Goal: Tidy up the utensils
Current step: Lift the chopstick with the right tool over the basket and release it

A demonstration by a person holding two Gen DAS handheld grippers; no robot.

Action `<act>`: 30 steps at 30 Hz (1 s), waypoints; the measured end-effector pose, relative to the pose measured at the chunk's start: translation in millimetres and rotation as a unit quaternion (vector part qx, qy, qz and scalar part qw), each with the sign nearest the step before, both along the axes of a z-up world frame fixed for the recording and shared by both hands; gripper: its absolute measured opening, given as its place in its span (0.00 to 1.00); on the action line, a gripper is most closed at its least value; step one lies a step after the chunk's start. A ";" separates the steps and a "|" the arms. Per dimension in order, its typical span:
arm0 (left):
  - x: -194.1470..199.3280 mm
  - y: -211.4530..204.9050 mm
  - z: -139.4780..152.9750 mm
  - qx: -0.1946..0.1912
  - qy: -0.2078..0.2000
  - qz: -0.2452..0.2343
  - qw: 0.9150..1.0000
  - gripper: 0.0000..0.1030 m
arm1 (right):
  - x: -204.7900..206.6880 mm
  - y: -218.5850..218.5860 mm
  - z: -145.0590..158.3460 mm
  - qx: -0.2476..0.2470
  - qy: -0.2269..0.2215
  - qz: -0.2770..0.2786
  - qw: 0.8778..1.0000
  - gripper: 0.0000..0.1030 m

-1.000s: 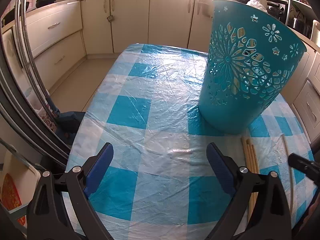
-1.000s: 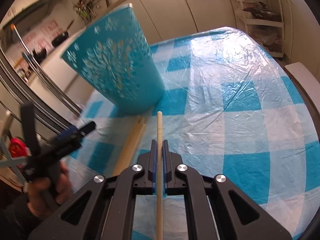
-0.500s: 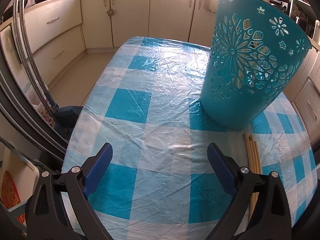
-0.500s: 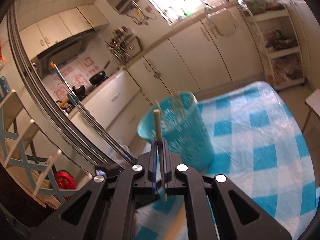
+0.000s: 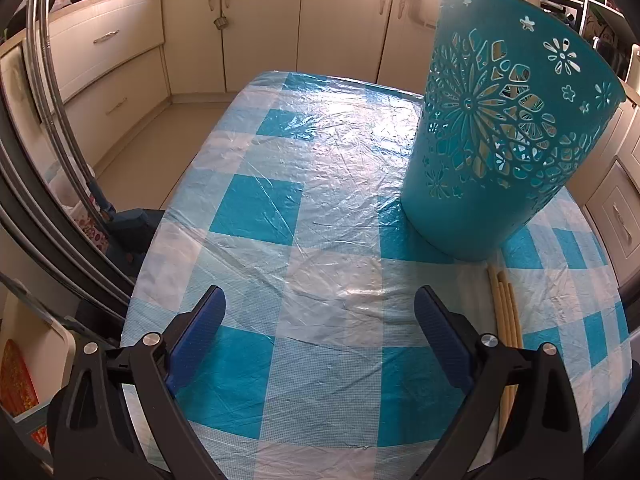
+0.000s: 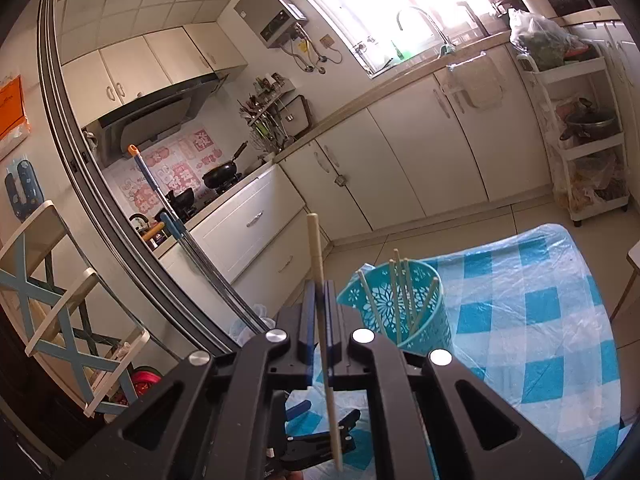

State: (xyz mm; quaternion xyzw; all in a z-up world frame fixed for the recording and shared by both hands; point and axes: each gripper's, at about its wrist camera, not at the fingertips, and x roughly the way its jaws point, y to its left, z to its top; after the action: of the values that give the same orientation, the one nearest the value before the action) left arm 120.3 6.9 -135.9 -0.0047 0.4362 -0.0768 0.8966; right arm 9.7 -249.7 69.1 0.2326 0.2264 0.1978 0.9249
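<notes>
I have the right claw (image 6: 319, 312) clamped on one pale chopstick (image 6: 323, 332), raised high above the table (image 5: 320, 140). My left claw (image 5: 320, 320) hangs wide open and empty over the checked cloth. Several chopsticks already stand in the teal basket (image 5: 504, 152); a few loose chopsticks (image 5: 506, 308) lie on the table just beside its base, so I judge the job partly done. The table wears a blue-and-white check cloth under crinkled plastic, in a bright kitchen with cream cabinets (image 5: 260, 28).
</notes>
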 end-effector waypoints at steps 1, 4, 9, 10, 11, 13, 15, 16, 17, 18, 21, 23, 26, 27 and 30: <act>0.2 0.0 -0.2 -0.001 0.000 0.000 1.000 0.89 | 0.9 0.9 1.5 -0.006 -0.003 -0.002 1.000 0.05; 0.3 0.7 -0.6 -0.003 0.000 0.001 1.000 0.89 | 4.8 1.3 -2.5 -0.015 0.002 -0.005 1.000 0.04; 0.6 -0.2 -1.5 -0.004 0.002 0.001 1.000 0.89 | 21.6 -4.8 -1.9 -0.009 0.016 -0.008 1.000 0.04; 0.7 -0.1 -1.6 -0.004 0.003 0.001 1.000 0.89 | 27.4 -2.0 -1.2 -0.022 0.031 0.005 0.999 0.04; 0.6 0.2 -1.7 -0.005 0.003 0.002 1.000 0.89 | 29.9 1.6 -2.0 -0.043 0.045 0.010 0.998 0.04; 1.2 0.6 -2.1 -0.009 0.004 0.004 1.000 0.89 | 28.2 10.1 -12.8 -0.099 0.071 0.009 0.992 0.04; 2.5 2.0 -2.8 -0.011 0.006 0.007 1.000 0.89 | 22.3 14.0 -35.8 -0.136 0.099 0.005 0.986 0.24; 3.0 2.2 -3.1 -0.012 0.007 0.007 1.000 0.89 | 19.4 14.4 -47.2 -0.150 0.107 -0.004 0.983 0.44; 3.6 2.3 -3.6 -0.013 0.008 0.008 1.000 0.89 | 17.0 15.2 -57.9 -0.167 0.111 -0.014 0.980 0.46; 3.7 1.7 -4.1 -0.013 0.010 0.007 1.000 0.89 | 15.5 15.5 -64.0 -0.179 0.110 -0.022 0.977 0.46; 3.7 0.8 -3.9 -0.010 0.009 0.004 1.000 0.89 | 11.5 14.0 -69.1 -0.167 0.083 -0.034 0.982 0.33; 4.1 0.7 -3.8 -0.009 0.009 0.004 1.000 0.89 | 13.4 17.5 -62.7 -0.167 0.064 -0.036 0.983 0.33; 5.0 0.3 -4.0 -0.009 0.012 0.006 1.000 0.89 | 20.8 27.9 -56.4 -0.181 0.049 -0.023 0.982 0.33; 4.9 0.1 -4.0 -0.009 0.012 0.006 1.000 0.89 | 23.8 30.2 -54.9 -0.185 0.048 -0.022 0.981 0.33; 5.2 0.2 -4.1 -0.008 0.012 0.006 1.000 0.89 | 31.8 33.6 -57.2 -0.195 0.046 -0.013 0.980 0.24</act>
State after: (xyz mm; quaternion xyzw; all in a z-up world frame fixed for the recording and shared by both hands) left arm 125.5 7.1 -140.0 -0.0158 0.4466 -0.0750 0.8914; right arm 41.5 -216.2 11.9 0.0599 0.3000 0.1273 0.9435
